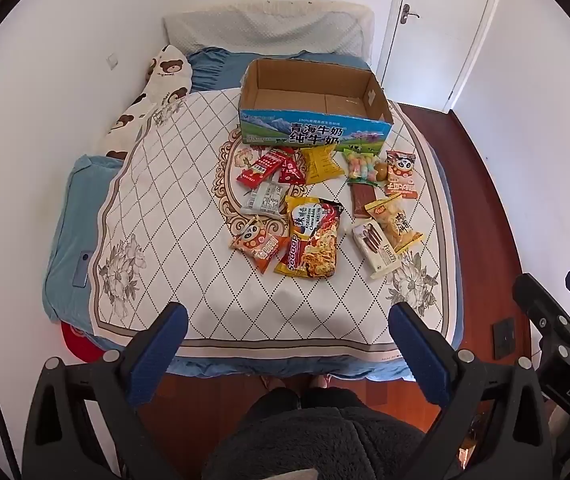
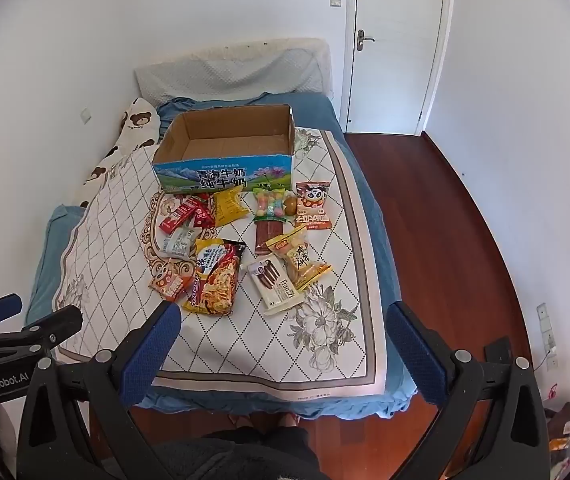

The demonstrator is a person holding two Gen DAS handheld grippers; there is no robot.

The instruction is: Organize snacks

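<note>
Roughly a dozen snack packets lie scattered on the bed [image 1: 157, 208], on a quilted mat, just in front of an empty cardboard box [image 1: 313, 96] with its top open. Nothing is in the box yet.

Left claw [image 1: 285, 344] and right claw [image 2: 285, 344]: both spread wide, holding nothing, hovering above the foot of the bed, well short of the packets.

Handling, as a guess: all light. The noodle packet [image 1: 313, 240] is crinkly film over a brittle block; pinch it across the narrow width, gently. The wafer box [image 1: 377, 248] looks stiff, so grip it across its long sides. The orange panda packet [image 1: 259, 246] and the yellow biscuit pouch [image 1: 399, 224] are puffy and slippery; take them by a sealed edge. The pouch overlaps the wafer box, so lift it first.
</note>
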